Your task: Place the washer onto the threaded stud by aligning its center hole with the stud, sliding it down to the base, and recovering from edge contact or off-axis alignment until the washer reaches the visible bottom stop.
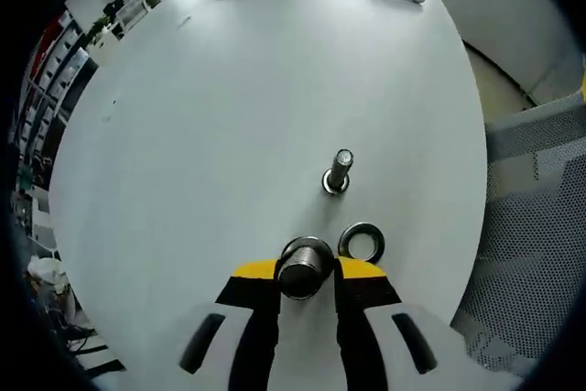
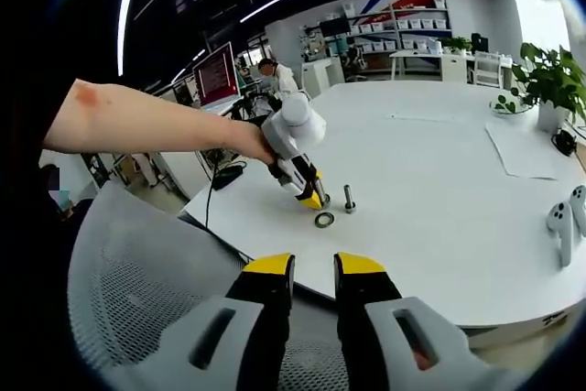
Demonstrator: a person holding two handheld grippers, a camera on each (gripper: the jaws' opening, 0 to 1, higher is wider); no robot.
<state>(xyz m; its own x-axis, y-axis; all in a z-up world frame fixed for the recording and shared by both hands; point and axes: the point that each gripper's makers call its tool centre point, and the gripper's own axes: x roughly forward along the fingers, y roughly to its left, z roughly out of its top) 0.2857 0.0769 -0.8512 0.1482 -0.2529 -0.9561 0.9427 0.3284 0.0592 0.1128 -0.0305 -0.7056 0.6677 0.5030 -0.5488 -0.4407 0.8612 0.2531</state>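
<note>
On the round white table [image 1: 229,135], my left gripper [image 1: 307,270] is shut on a short upright metal stud [image 1: 305,272] with a wide collar. A dark metal washer [image 1: 361,242] lies flat on the table just right of the yellow fingertips [image 1: 255,270]. A second threaded stud [image 1: 338,171] stands upright a little farther on. In the right gripper view a person's arm holds the left gripper [image 2: 316,199] tip-down on the table, beside the washer [image 2: 324,220] and the standing stud [image 2: 349,197]. My right gripper [image 2: 313,267] hangs back off the table, jaws slightly apart with nothing between them.
A grey mesh chair [image 2: 137,299] sits below my right gripper at the table's near edge; its mesh [image 1: 540,208] borders the table. White handheld controllers [image 2: 568,217] lie to the right, with a paper sheet [image 2: 526,148] and a potted plant [image 2: 540,80] beyond. A person [image 2: 275,75] stands far back.
</note>
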